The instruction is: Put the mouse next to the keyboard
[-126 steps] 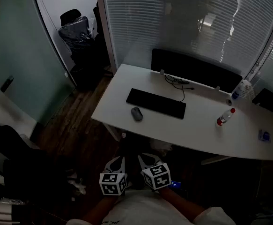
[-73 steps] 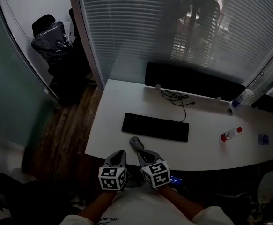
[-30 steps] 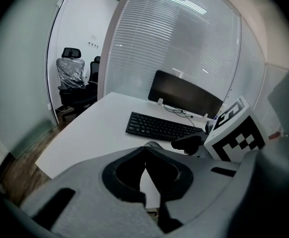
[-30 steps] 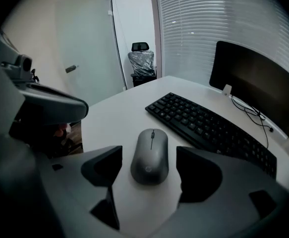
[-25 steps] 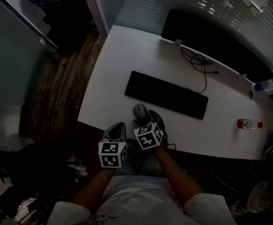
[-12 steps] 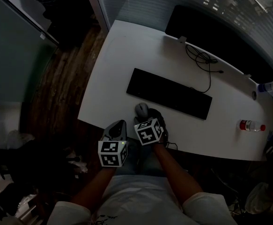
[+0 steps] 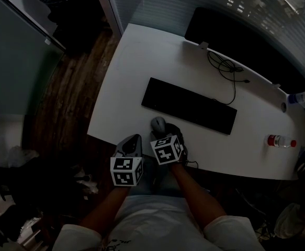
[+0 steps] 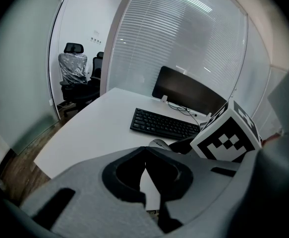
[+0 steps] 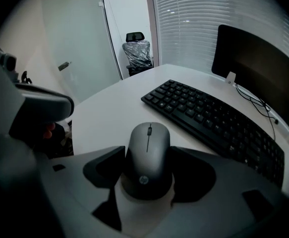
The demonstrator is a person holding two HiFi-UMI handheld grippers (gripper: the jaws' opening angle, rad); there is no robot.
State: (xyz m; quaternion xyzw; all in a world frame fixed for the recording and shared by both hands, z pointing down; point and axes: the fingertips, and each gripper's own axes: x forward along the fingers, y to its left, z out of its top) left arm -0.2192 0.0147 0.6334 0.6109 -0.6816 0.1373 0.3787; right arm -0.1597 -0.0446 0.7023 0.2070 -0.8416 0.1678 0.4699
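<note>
Right gripper view: right gripper (image 9: 148,148) wide jaws, just closing, clasp the mouse (image 9: 149,160); setting it beside the keyboard (image 9: 218,123) remains.

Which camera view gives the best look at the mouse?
The right gripper view: the mouse fills the foreground, scroll wheel and logo clear. The head view shows it small and dim beside the keyboard; the left gripper view catches only a sliver.
</note>
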